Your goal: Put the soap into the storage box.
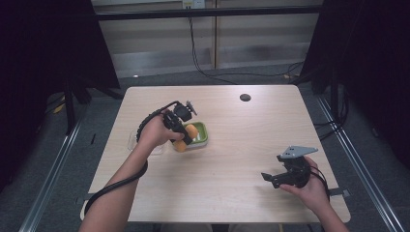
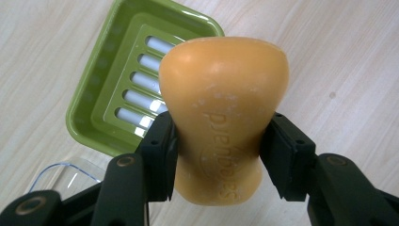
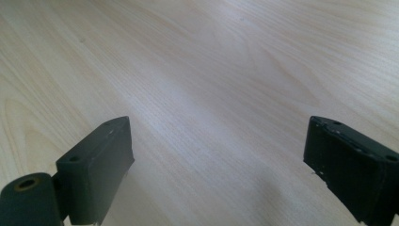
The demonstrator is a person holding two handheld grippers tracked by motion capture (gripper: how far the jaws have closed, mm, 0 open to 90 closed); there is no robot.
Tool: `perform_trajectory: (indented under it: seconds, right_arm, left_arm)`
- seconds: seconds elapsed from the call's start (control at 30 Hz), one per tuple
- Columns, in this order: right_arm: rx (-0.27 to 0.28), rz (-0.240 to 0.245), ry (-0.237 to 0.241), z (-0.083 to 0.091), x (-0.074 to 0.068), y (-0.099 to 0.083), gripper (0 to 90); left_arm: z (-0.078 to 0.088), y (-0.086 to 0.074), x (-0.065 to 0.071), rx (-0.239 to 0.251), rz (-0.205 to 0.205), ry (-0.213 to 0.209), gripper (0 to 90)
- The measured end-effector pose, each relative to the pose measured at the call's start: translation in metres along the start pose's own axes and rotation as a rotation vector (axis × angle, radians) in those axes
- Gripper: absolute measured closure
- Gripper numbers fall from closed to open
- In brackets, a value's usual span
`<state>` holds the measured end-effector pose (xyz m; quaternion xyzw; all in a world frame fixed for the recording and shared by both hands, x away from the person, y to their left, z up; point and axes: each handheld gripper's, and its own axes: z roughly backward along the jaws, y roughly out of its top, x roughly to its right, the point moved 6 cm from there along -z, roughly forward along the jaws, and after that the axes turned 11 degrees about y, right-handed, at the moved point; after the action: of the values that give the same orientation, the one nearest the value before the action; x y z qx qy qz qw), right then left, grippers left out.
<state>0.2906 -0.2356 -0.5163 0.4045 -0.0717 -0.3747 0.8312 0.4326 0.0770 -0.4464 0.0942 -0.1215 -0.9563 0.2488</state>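
Embossed lettering on the orange soap bar (image 2: 224, 117), left gripper view. One word is pressed into the broad face of the bar and runs lengthwise, from about 12 o'clock toward 6 o'clock, so it reads sideways and partly upside down. The letters are shallow and worn; the word appears to be "Safeguard", though single letters cannot be made out with certainty. A faint oval outline is embossed beside the word, toward 7 o'clock. In the high view the bar (image 1: 185, 137) is too small for its lettering to be read. No other text, number or sign is legible on the surface.
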Motion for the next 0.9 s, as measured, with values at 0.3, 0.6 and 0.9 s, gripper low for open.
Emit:
perform_trajectory:
  seconds: [0.3, 0.6, 0.9]
  right_arm:
    - [0.000, -0.002, 0.001, 0.000, 0.000, 0.000, 8.2]
    - [0.002, 0.003, 0.001, 0.000, 0.000, 0.000, 8.2]
    - [0.001, 0.002, -0.001, 0.001, 0.000, 0.000, 8.2]
  left_arm:
    - [0.000, 0.003, -0.005, -0.001, -0.005, 0.013, 49.5]
    - [-0.001, 0.006, -0.009, -0.005, 0.003, 0.007, 49.5]
    - [-0.003, 0.010, -0.013, -0.005, 0.003, 0.015, 49.5]
